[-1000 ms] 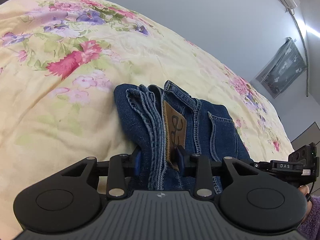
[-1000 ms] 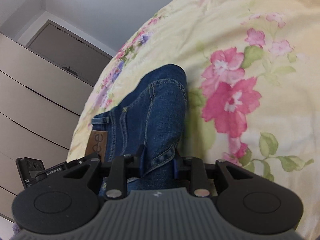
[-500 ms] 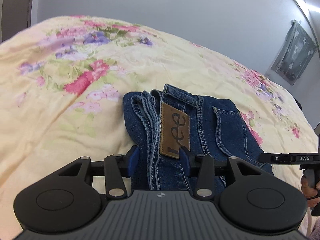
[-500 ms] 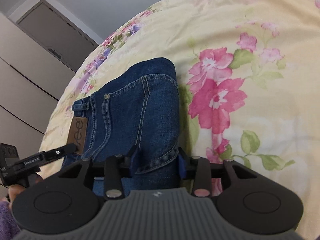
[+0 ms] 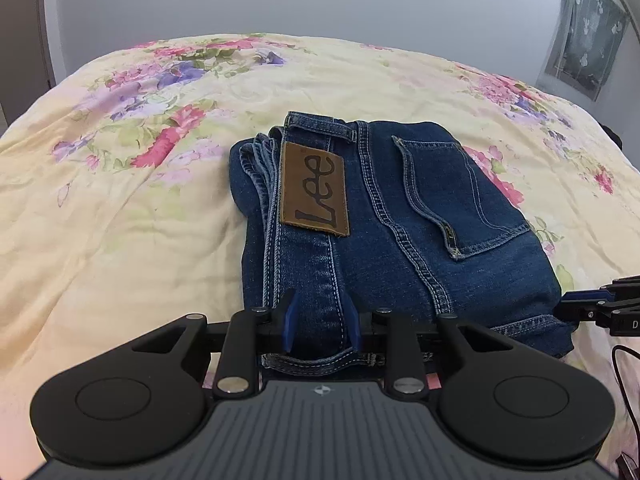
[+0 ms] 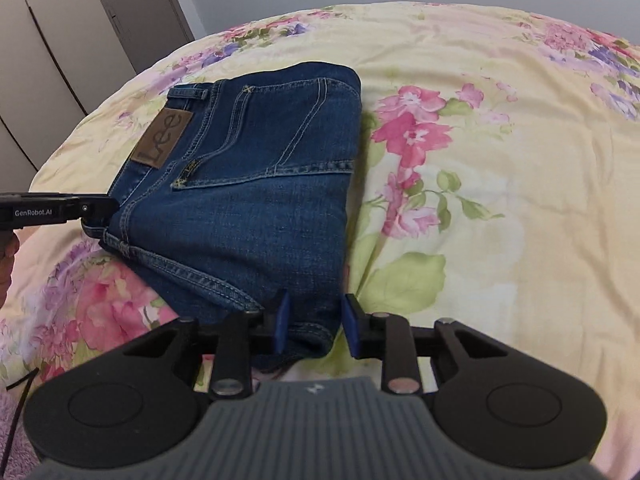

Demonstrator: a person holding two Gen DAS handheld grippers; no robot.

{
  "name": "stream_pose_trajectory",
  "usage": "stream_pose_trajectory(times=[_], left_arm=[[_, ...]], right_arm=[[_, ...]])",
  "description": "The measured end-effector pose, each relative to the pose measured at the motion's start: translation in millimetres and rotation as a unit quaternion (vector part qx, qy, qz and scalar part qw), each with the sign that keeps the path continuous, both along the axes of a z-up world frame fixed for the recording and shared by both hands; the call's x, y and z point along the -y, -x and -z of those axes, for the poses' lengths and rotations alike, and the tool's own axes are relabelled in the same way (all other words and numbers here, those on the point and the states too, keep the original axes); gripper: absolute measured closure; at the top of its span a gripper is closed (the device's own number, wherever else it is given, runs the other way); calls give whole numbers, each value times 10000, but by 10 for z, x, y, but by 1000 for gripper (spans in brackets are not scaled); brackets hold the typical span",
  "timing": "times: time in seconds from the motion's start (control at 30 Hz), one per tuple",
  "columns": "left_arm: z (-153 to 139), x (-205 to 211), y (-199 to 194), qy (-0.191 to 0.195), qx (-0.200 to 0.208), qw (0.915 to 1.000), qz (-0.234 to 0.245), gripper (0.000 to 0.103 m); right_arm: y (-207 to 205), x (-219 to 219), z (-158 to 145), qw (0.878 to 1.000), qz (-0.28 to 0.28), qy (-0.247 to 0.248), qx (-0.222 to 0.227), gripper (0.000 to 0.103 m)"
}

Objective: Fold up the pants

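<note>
Dark blue jeans with a brown Lee patch lie folded into a compact stack on the floral bedspread. They also show in the right wrist view. My left gripper straddles the near waistband edge, jaws slightly apart, denim between them. My right gripper stands at the near right corner of the stack, jaws apart with the folded edge between them. The right gripper's tip shows at the right in the left wrist view; the left one shows in the right wrist view.
The yellow floral bedspread spreads all around the jeans. A grey wall stands behind the bed, with a hanging cloth at upper right. Beige wardrobe doors stand at the left.
Both grippers lowered the folded jeans flat onto the bed and their jaws widened, loosening the grip. The cameras tilted level with the bed.
</note>
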State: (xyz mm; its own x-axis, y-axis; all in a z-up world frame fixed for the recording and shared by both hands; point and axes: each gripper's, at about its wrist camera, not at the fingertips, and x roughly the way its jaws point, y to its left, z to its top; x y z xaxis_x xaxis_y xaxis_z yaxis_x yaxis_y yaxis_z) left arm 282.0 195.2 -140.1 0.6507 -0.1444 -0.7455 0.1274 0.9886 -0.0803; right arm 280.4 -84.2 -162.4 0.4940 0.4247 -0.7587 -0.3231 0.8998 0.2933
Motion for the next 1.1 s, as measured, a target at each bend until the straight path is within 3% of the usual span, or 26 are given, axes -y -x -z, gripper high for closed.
stream_pose_trajectory(times=[0.2,0.37,0.57,0.63,0.73,0.8,0.9,1.03,1.1], left_arm=[[-427,43,167,-244,383,9988,161,71],[-1095,-67,362,-466,886,9950,-11,71],[-1902,-75,791,-911,1506,9843,-144,59],[-2109,-60,944,-1074,1627,9807,-178,57],[-2360,-26,1191,-1224,1675,9780,-236,48],[-2400,25,1327,-1123,1569,9810,-215,38],[-2294,234,1534,-1194,1528,9807,-234,33],[-1968,539,1784,-1092,1661,9793,-392,29],[-1779,702,1881,-1140,1705,9777,-458,23]], right_arm=[[132,-55,-369,9979,-164,352,512,77],[280,-61,-749,9947,-206,473,889,65],[617,-78,-1249,9901,-225,354,1338,54],[765,-91,-1401,9884,-234,279,1472,44],[998,-100,-1582,9850,-241,201,1694,42],[1155,-98,-1677,9833,-207,155,1799,41],[1389,-77,-1775,9821,-158,108,1873,40],[1713,4,-1856,9782,-63,37,2073,29],[1880,49,-1863,9752,-13,71,2213,28]])
